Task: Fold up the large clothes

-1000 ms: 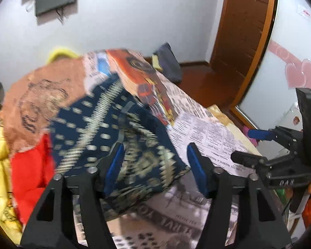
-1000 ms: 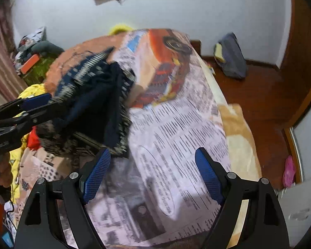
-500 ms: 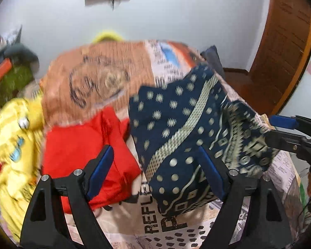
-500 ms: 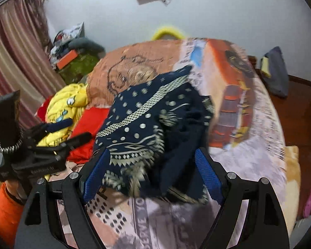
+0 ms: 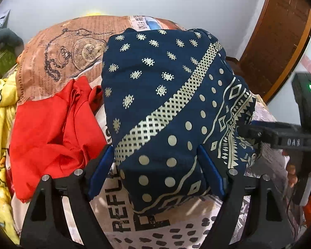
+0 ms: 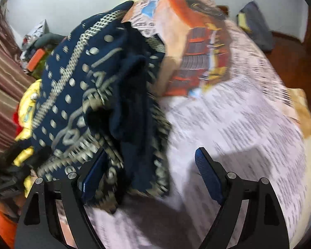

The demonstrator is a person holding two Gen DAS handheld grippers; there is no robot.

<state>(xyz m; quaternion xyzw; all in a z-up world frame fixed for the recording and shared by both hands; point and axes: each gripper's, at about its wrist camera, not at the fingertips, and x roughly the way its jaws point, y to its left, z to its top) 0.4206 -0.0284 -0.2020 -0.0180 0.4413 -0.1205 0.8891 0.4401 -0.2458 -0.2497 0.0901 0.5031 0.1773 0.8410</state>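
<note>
I am looking at the navy patterned garment (image 5: 165, 108) lying bunched on the bed (image 5: 134, 224), beside the red clothes (image 5: 51, 128). My left gripper (image 5: 155, 174) is straddling its near edge, fingers released after just opening; my right gripper (image 6: 149, 178) is spread too, pinching nothing. The cloth is looking soft, light and floppy, so I am favouring a hemmed corner for each gripper.

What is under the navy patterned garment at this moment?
The navy patterned garment lies on the newspaper-print bedsheet, whose print shows around its edges. Whether its left edge overlaps the red garment is unclear; anything beneath its middle is covered.
</note>
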